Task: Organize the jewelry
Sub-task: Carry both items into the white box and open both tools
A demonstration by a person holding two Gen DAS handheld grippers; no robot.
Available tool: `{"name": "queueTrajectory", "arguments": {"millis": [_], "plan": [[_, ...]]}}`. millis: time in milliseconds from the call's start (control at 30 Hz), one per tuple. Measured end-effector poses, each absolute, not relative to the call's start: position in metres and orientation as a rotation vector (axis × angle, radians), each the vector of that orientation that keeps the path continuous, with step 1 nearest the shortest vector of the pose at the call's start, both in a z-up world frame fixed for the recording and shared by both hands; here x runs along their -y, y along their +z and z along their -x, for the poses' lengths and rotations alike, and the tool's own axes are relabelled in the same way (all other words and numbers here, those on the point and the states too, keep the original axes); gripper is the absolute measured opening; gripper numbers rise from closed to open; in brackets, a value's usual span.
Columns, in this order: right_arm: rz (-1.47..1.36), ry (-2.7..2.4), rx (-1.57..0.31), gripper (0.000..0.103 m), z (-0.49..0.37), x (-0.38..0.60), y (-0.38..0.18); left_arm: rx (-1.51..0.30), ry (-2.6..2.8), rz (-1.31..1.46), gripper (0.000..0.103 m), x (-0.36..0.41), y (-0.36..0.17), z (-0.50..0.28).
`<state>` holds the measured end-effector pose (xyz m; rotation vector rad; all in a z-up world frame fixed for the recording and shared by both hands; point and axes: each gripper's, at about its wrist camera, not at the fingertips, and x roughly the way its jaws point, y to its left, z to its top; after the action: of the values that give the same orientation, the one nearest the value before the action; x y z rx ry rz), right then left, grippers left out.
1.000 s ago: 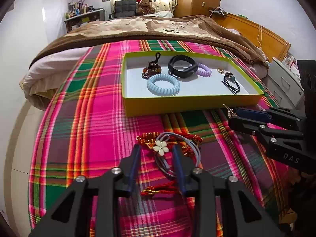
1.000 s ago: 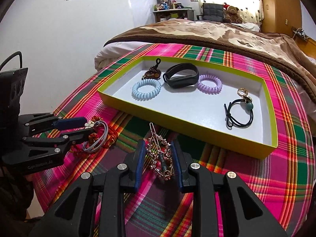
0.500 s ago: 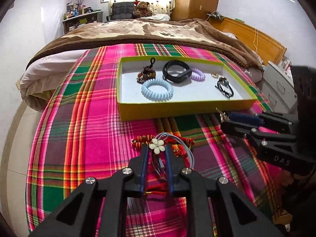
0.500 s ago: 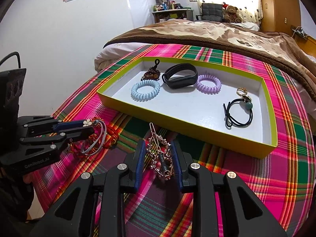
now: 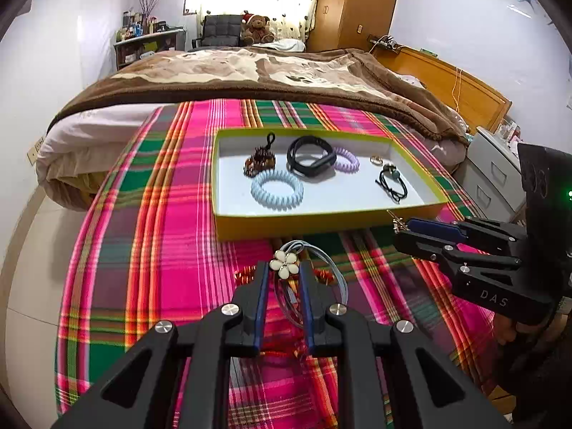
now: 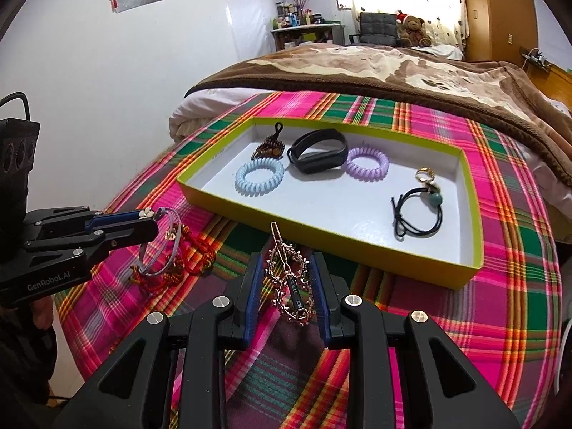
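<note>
My left gripper is shut on a grey cord hair tie with a white flower and holds it lifted above a red and gold beaded bracelet lying on the plaid cloth. My right gripper is shut on a rose-gold wreath hair clip, raised in front of the yellow tray. The tray holds a blue coil tie, a black band, a purple coil tie, a brown beaded piece, a ring and a black elastic with a teal bead.
The plaid cloth covers the foot of a bed with a brown blanket behind the tray. A grey drawer unit stands at the right of the bed. The cloth's left edge drops to the floor.
My left gripper closed on the flower hair tie and lifted it off the cloth, towards the tray. The red bracelet stayed down. My right gripper kept its hold on the hair clip.
</note>
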<state>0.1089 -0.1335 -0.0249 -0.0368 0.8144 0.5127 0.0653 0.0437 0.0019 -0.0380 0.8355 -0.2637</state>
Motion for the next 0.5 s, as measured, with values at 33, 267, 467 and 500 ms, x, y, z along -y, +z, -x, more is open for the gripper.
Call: {"name": "queueTrajectory", "arguments": {"millis": [33, 267, 467, 500], "plan": [[0.032, 0.508, -0.808, 0.027, -0.109, 0.135, -0.022, -0.83, -0.264, 0.036, 0.017, -0.043, 0.005, -0.066], [0.015, 0.486, -0.776, 0.027, -0.109, 0.146, -0.006, -0.807, -0.282, 0.037, 0.017, -0.039, 0.02, -0.077], [0.004, 0.459, -0.759, 0.027, -0.116, 0.156, 0.004, -0.796, -0.285, 0.027, 0.017, -0.032, 0.028, -0.091], [0.001, 0.452, -0.757, 0.027, -0.119, 0.159, 0.005, -0.793, -0.285, 0.03, 0.017, -0.031, 0.029, -0.093]]}}
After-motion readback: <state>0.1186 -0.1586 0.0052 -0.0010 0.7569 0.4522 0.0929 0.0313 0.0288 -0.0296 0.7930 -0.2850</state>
